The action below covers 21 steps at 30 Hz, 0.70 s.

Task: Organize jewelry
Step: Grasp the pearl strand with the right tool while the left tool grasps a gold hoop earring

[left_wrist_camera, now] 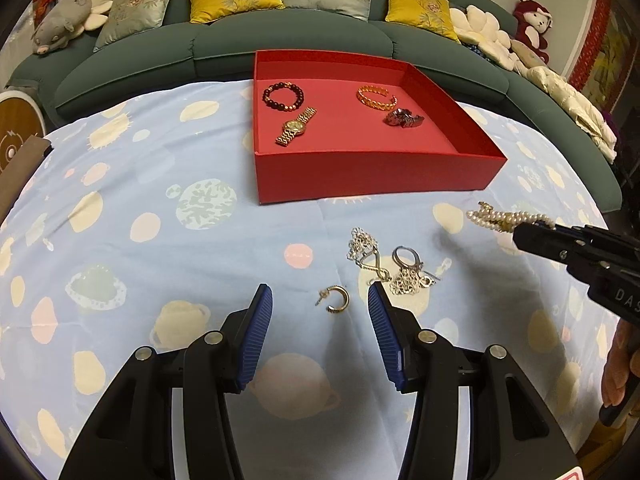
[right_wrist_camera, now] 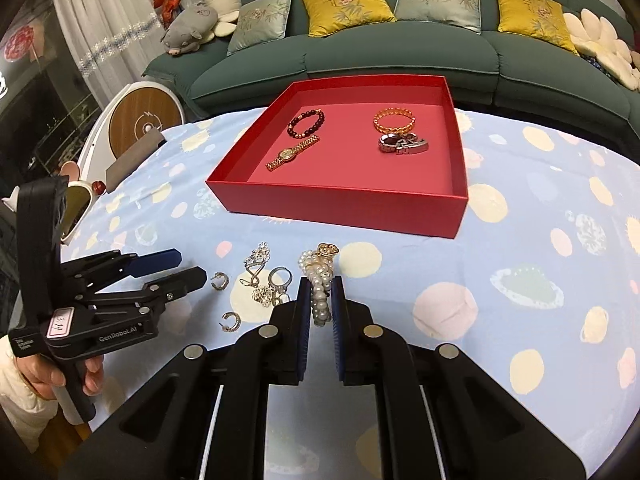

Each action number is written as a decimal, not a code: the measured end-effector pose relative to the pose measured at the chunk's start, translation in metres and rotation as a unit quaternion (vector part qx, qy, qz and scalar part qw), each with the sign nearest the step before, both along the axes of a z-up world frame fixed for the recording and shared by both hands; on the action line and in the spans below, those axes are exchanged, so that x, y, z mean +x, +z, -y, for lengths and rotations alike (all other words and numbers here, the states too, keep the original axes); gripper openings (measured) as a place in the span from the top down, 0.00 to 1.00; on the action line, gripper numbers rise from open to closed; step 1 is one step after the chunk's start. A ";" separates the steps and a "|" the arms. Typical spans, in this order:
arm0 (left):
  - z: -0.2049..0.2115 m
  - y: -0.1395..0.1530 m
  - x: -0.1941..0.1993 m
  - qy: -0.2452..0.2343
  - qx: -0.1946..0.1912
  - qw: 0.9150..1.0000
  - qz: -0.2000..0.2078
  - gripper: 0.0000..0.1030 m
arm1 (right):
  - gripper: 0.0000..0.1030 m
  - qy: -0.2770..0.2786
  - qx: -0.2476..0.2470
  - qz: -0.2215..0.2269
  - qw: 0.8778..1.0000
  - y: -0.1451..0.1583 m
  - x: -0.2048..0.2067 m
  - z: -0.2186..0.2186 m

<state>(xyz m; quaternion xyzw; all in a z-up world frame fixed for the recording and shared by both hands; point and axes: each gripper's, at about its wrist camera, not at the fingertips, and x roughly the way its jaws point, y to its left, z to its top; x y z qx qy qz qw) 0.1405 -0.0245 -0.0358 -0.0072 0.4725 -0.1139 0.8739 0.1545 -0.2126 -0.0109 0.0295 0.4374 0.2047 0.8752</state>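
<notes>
A red tray (left_wrist_camera: 372,176) (right_wrist_camera: 340,210) holds a dark bead bracelet (left_wrist_camera: 283,96), a gold watch (left_wrist_camera: 296,127), a gold bangle (left_wrist_camera: 376,97) and a silver watch (left_wrist_camera: 403,117). My right gripper (right_wrist_camera: 321,280) is shut on a pearl bracelet (right_wrist_camera: 320,280), held above the cloth; it also shows in the left wrist view (left_wrist_camera: 504,218). My left gripper (left_wrist_camera: 320,296) is open, its jaws either side of a gold hoop earring (left_wrist_camera: 335,299). Silver chains and a ring (left_wrist_camera: 384,264) lie just beyond it. A second hoop earring (right_wrist_camera: 232,322) lies nearer.
The table wears a light blue cloth with planet prints (left_wrist_camera: 160,240). A green sofa with cushions (left_wrist_camera: 280,36) curves behind it. A round wooden device (right_wrist_camera: 138,124) and a grey block (right_wrist_camera: 132,156) stand at the table's left edge.
</notes>
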 end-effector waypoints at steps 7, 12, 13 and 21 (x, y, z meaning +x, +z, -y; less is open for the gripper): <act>0.012 -0.007 -0.017 -0.028 -0.013 1.000 -0.006 0.54 | 0.91 -0.010 -0.004 0.008 1.000 0.005 -0.009 0.011; 0.028 -0.015 -0.024 -0.047 0.000 0.999 -0.002 0.54 | 0.91 -0.015 0.000 0.007 1.000 0.007 -0.007 0.013; 0.031 -0.016 -0.024 -0.050 0.001 0.999 -0.001 0.54 | 0.91 -0.015 0.001 0.008 1.000 0.007 -0.007 0.012; 0.045 -0.020 -0.026 -0.068 0.011 0.997 0.016 0.58 | 0.91 -0.014 0.002 0.007 1.000 0.008 -0.007 0.009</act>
